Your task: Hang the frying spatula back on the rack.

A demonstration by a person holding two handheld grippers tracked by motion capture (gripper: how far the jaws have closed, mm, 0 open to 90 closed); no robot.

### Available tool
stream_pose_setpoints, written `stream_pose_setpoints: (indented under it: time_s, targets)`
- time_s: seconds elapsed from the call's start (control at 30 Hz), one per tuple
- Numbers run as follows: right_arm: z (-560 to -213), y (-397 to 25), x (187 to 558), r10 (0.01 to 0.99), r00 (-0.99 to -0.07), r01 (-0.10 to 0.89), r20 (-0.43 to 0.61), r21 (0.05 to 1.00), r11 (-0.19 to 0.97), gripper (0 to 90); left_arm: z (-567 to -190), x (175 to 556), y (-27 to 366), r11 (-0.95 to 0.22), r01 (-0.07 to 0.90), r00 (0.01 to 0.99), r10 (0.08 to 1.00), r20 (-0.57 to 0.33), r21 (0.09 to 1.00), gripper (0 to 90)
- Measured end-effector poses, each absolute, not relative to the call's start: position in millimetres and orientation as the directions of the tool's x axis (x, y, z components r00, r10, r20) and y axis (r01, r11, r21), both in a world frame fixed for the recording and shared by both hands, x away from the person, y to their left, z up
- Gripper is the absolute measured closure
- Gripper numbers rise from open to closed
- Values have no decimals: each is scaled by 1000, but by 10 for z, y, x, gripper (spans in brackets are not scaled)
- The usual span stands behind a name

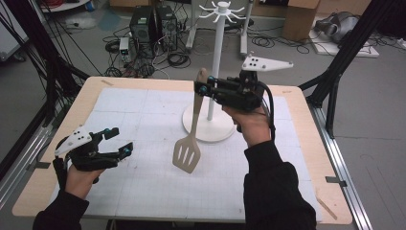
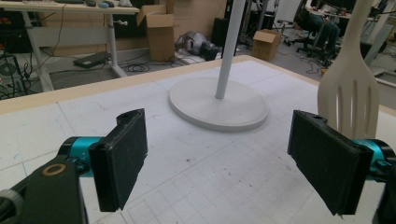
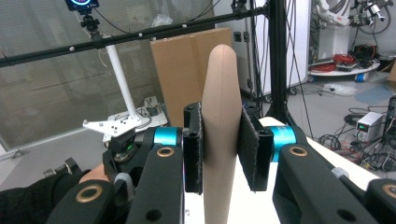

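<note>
A beige slotted spatula (image 1: 186, 152) hangs upright above the white gridded mat, head down. My right gripper (image 1: 203, 89) is shut on its handle near the top end. In the right gripper view the handle (image 3: 221, 79) stands clamped between the two black pads of that gripper (image 3: 221, 149). Just behind the spatula is a white hook stand (image 1: 218, 62) with a round base (image 1: 210, 129) and several hooks at its top (image 1: 222, 12). My left gripper (image 1: 118, 142) rests low at the mat's left, open with nothing in it. Past its spread jaws (image 2: 224, 163) I see the stand's base (image 2: 219, 105) and the spatula head (image 2: 350, 100).
The wooden table's edge (image 1: 143, 82) frames the mat. Black frame struts (image 1: 48, 72) rise at the left and right of the table. Computers and cables (image 1: 153, 28) lie on the floor beyond it. The person's other hand with the left gripper (image 3: 121, 137) shows in the right gripper view.
</note>
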State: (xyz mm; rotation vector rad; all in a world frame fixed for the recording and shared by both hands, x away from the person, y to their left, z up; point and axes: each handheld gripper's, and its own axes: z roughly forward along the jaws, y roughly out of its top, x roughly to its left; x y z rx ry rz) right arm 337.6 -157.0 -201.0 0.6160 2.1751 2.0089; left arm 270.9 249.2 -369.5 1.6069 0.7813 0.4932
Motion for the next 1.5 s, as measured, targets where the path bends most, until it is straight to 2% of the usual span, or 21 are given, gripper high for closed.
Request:
stream_pose_setpoints:
  time_s: [0.87,1.5]
  targets:
    - [-1415,-1599,4030,443,-880,218,169,974,61,731,-3718,2714,2514,-44,219,688,715,-122,975,222]
    - [-1477,-1715,4377,484,-845,275,228,961,26,731,-3737,2716,2517,-50,228,693,709,-126,972,222]
